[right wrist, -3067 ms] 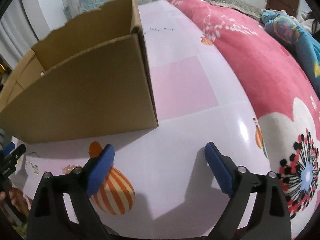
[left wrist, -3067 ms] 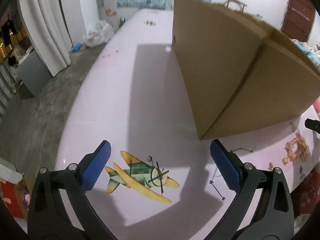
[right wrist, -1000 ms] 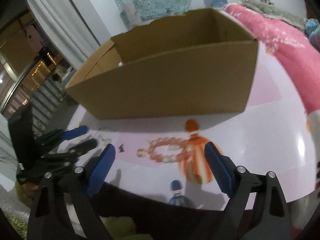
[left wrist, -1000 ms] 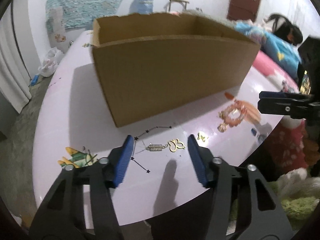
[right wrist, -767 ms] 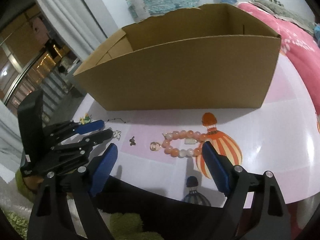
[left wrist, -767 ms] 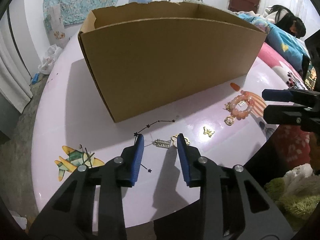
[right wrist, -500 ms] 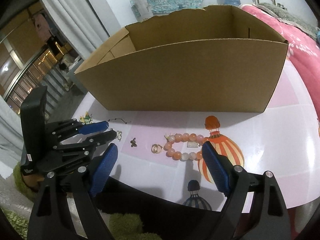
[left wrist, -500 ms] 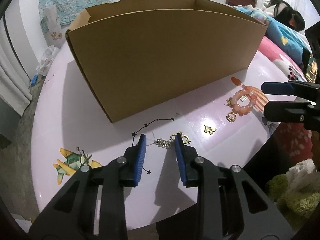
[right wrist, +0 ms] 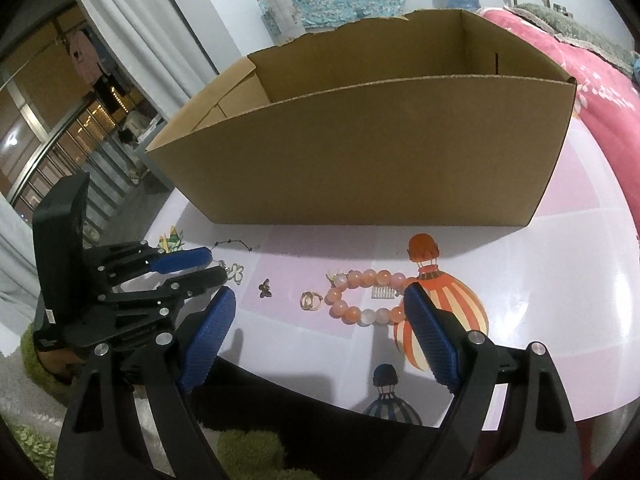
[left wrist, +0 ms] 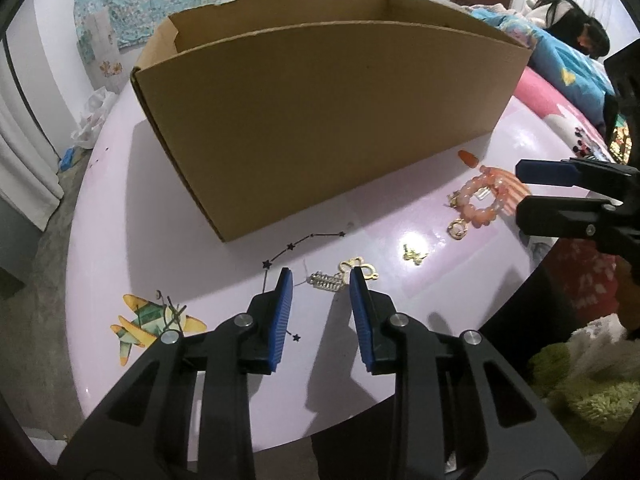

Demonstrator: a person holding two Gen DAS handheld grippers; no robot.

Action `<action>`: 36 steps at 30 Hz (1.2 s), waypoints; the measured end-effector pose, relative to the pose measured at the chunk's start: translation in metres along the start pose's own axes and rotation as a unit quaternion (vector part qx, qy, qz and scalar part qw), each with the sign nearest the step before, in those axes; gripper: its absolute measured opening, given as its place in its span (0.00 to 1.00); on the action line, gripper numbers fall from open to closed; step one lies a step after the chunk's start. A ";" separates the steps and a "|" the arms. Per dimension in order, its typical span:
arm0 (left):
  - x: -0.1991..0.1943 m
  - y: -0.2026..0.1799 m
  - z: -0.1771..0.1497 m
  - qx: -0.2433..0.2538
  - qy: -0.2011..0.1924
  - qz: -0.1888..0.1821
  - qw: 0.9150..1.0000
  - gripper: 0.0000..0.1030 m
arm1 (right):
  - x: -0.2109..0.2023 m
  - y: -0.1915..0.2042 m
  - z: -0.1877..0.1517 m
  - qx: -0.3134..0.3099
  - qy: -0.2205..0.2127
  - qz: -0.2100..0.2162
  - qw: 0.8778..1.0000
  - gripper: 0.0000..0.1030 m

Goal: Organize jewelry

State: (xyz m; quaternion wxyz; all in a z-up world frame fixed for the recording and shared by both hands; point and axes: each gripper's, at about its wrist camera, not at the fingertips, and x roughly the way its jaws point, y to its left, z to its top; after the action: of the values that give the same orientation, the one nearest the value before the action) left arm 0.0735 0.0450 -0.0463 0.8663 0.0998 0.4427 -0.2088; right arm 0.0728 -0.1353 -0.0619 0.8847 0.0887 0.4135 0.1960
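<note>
Jewelry lies loose on the pink surface [left wrist: 132, 216] in front of the cardboard box [left wrist: 320, 120], none of it seen inside. The left gripper [left wrist: 320, 280] has its blue jaws partly closed, narrow but not touching, and between their tips sits a small silver comb-shaped charm [left wrist: 325, 281] with a gold butterfly pendant [left wrist: 358, 269] just beside the right jaw; whether the pads press on either piece I cannot tell. A thin black star chain [left wrist: 308, 240] runs from the left jaw toward the box's near corner. Farther along the box front lie a small gold charm [left wrist: 414, 255], a gold ring [left wrist: 458, 229] and a pink bead bracelet [right wrist: 362, 294].

The right gripper [right wrist: 316, 304] hangs with its jaws wide apart and holding nothing, the bracelet and ring lying on the surface between and just beyond their tips, short of the box.

The box stands open-topped, its front wall facing both grippers; the visible inner walls are bare, and its floor is hidden. A pink floral quilt [right wrist: 592, 60] lies beside the box's far end.
</note>
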 end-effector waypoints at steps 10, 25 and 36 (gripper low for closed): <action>0.010 -0.004 0.005 0.009 0.005 0.002 1.000 0.24 | -0.005 -0.003 0.000 0.004 -0.008 0.000 1.000 0.82; 0.008 0.005 -0.003 0.000 -0.001 -0.002 1.000 0.02 | -0.008 -0.007 0.000 0.010 -0.012 -0.002 1.000 0.82; -0.006 0.023 -0.011 -0.025 -0.023 0.005 0.999 0.02 | -0.010 -0.002 0.001 0.001 -0.012 -0.011 1.000 0.82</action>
State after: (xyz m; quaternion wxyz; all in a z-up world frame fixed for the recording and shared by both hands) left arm 0.0725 0.0712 -0.0482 0.8795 0.0752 0.4272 -0.1957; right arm 0.0677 -0.1414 -0.0549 0.8917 0.0871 0.4038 0.1851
